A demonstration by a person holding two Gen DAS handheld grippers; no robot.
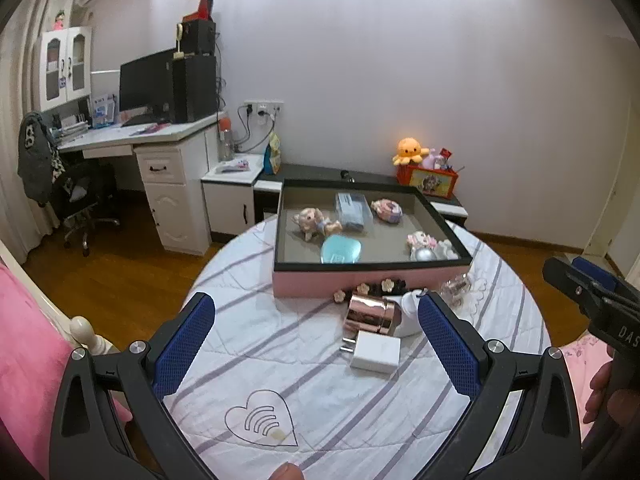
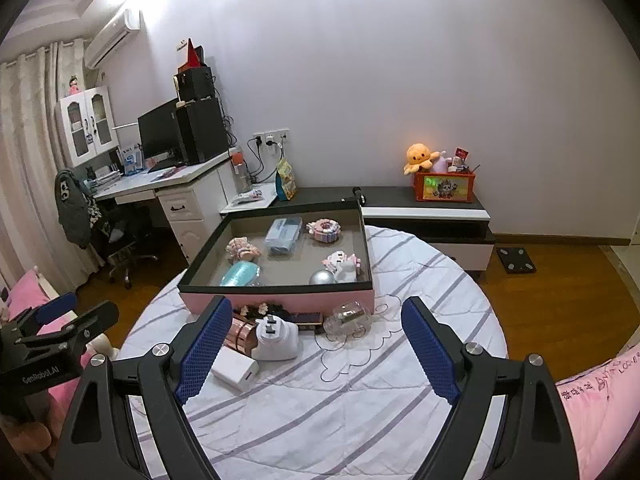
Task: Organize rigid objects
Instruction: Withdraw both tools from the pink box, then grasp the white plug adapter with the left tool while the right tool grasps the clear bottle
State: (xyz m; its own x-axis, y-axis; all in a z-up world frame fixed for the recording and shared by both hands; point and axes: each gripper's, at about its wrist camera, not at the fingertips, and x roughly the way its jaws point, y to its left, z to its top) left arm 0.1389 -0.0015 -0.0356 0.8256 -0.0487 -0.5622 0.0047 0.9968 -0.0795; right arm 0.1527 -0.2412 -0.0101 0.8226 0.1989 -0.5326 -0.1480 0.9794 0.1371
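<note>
A pink box (image 1: 372,280) (image 2: 280,298) with a black rim sits at the far side of a round table. It holds small dolls, a blue case, a teal heart-shaped case (image 1: 341,250) and a silver ball. In front of it lie a rose-gold cylinder (image 1: 372,314) (image 2: 240,334), a white charger block (image 1: 377,351) (image 2: 236,369), a white plug adapter (image 2: 278,340), a flowered hair clip (image 1: 370,288) and a clear glass piece (image 2: 348,318). My left gripper (image 1: 316,340) is open and empty above the near table. My right gripper (image 2: 316,344) is open and empty, near the items.
The table carries a white striped quilted cover (image 1: 300,392) (image 2: 360,392). Pink bedding (image 1: 24,344) lies at the left, and more at the right (image 2: 600,404). A desk with a monitor (image 1: 148,84) and a low cabinet (image 2: 424,208) stand behind.
</note>
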